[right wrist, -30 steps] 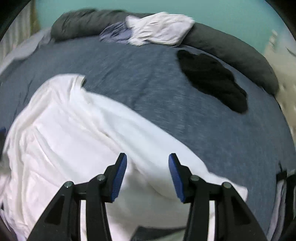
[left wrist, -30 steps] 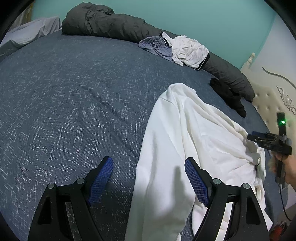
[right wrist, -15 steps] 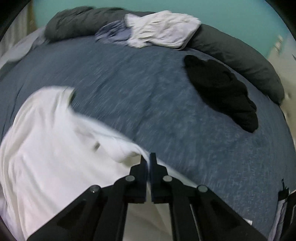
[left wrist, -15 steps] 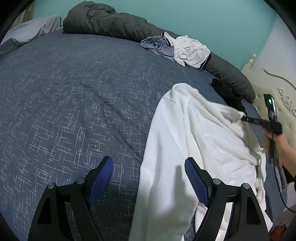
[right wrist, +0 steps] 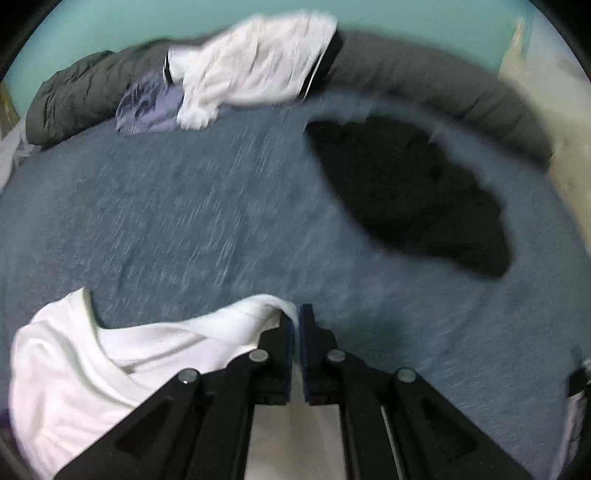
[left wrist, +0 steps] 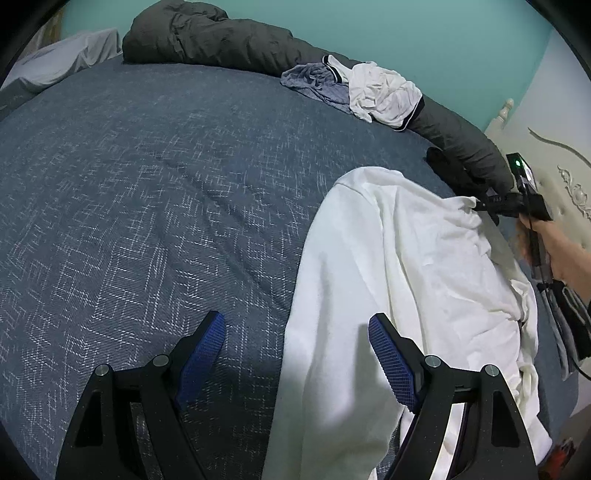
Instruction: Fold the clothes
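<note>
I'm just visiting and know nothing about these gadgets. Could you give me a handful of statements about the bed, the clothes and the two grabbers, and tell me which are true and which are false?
1. The right gripper is shut on an edge of the white cotton garment. True.
2. The left gripper is clamped on the same garment. False: its blue pads stand wide apart and pinch nothing.
3. A black garment lies on the blue woven bedspread, apart from the white one. True.
4. The rolled dark grey duvet lies along the near edge of the bed. False: it runs along the far edge, by the teal wall.
5. A crumpled white top with dark trim rests against that duvet. True.
</note>
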Action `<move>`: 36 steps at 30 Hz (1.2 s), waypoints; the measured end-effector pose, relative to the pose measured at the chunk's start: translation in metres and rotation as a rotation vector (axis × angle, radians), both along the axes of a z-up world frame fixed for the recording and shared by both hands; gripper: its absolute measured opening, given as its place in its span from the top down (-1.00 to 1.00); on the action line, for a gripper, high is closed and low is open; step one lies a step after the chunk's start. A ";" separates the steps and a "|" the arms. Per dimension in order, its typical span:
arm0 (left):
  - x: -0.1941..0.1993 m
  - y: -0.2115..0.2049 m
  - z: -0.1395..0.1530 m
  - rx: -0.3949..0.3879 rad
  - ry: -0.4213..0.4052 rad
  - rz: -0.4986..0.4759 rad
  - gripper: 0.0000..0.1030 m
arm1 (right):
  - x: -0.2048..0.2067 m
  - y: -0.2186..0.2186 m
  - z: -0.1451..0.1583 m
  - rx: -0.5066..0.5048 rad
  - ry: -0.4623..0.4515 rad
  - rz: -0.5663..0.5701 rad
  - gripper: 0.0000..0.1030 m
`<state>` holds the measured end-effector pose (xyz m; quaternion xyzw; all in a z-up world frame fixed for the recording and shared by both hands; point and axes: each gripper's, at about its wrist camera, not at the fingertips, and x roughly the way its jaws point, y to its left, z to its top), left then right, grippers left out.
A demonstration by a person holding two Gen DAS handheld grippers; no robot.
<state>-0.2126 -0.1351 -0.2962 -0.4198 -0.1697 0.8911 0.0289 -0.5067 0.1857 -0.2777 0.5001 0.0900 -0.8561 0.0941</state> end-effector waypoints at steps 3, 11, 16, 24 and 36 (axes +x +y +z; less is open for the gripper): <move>0.001 0.002 0.000 -0.009 -0.002 -0.003 -0.61 | 0.013 0.009 0.008 0.027 0.061 -0.013 0.23; 0.002 0.003 0.006 0.023 -0.001 -0.023 -0.61 | 0.075 0.067 0.036 -0.169 0.118 -0.116 -0.20; 0.007 0.011 0.013 0.025 0.010 -0.056 -0.61 | 0.130 0.090 0.026 -0.271 0.033 -0.090 -0.20; 0.026 0.029 0.033 0.007 0.027 -0.101 -0.61 | 0.218 0.109 -0.001 -0.303 -0.159 -0.037 -0.20; 0.092 0.025 0.050 -0.035 -0.120 -0.143 -0.62 | 0.294 0.106 -0.045 -0.352 -0.370 -0.037 -0.20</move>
